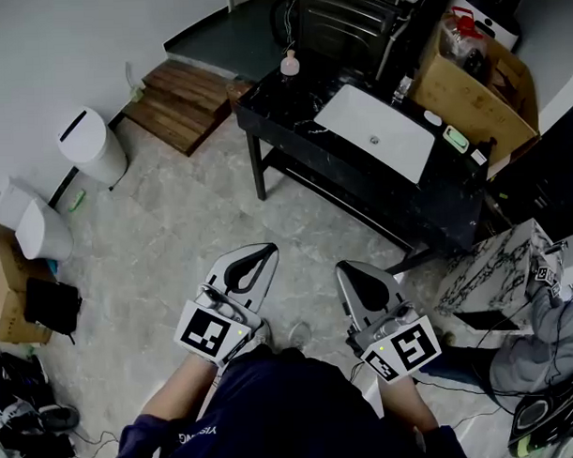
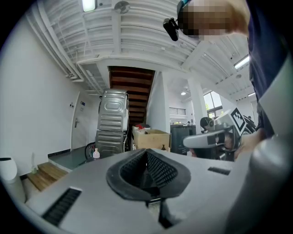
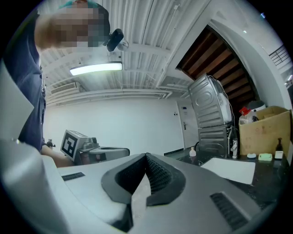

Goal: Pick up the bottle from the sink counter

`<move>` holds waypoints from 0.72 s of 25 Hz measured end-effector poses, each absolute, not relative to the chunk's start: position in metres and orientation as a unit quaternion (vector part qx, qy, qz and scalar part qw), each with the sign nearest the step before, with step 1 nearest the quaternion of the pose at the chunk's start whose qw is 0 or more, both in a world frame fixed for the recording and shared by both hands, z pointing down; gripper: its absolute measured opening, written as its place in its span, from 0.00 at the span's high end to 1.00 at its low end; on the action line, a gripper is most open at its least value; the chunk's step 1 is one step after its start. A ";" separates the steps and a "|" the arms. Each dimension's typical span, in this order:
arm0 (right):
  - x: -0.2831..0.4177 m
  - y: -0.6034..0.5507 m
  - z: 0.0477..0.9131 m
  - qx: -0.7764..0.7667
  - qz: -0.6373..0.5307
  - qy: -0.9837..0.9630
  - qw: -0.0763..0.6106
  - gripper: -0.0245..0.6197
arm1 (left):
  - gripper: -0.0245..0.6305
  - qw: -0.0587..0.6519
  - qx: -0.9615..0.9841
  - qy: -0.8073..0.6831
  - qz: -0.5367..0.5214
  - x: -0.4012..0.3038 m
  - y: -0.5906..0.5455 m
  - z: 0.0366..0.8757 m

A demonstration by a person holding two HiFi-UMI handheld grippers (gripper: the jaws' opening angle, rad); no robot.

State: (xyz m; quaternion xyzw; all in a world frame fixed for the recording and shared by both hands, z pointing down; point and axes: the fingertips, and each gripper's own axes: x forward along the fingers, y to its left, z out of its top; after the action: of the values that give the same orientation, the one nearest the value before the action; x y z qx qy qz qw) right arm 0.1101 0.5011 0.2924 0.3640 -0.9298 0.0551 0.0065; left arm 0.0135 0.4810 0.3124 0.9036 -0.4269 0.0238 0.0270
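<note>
Bottle (image 1: 289, 64): upright at the far left corner of the black counter (image 1: 275, 113), left of the white sink (image 1: 377, 131), with nothing touching it. Left gripper (image 1: 262, 255) and right gripper (image 1: 352, 273): held level and side by side over the floor, well apart from the counter; both pairs of jaws pressed together, nothing between them

Pale tiled floor (image 1: 165, 246), bounded by a white wall (image 1: 46, 53). Beside it, wooden steps (image 1: 183, 100) and a white bin (image 1: 94, 146) are set; a strip light (image 3: 95, 68) is mounted overhead.
</note>
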 end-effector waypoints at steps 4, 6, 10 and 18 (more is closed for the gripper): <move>0.117 0.495 0.293 0.370 0.059 -0.927 0.004 0.92 | 0.95 0.022 0.902 -0.430 0.019 0.018 0.477 0.309; 0.121 0.493 0.294 0.370 0.063 -0.927 0.001 0.92 | 0.95 0.018 0.901 -0.434 0.010 0.021 0.476 0.305; 0.129 0.493 0.295 0.368 0.063 -0.928 -0.001 0.92 | 0.95 0.020 0.897 -0.441 0.007 0.028 0.476 0.306; 0.151 0.496 0.297 0.359 0.061 -0.931 -0.005 0.92 | 0.95 0.020 0.895 -0.444 0.023 0.051 0.482 0.314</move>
State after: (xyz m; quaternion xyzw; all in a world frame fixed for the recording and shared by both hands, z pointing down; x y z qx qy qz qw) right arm 0.1515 0.4963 0.2965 0.3588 -0.9314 0.0609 -0.0054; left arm 0.0510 0.4820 0.3137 0.8955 -0.4441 0.0233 0.0196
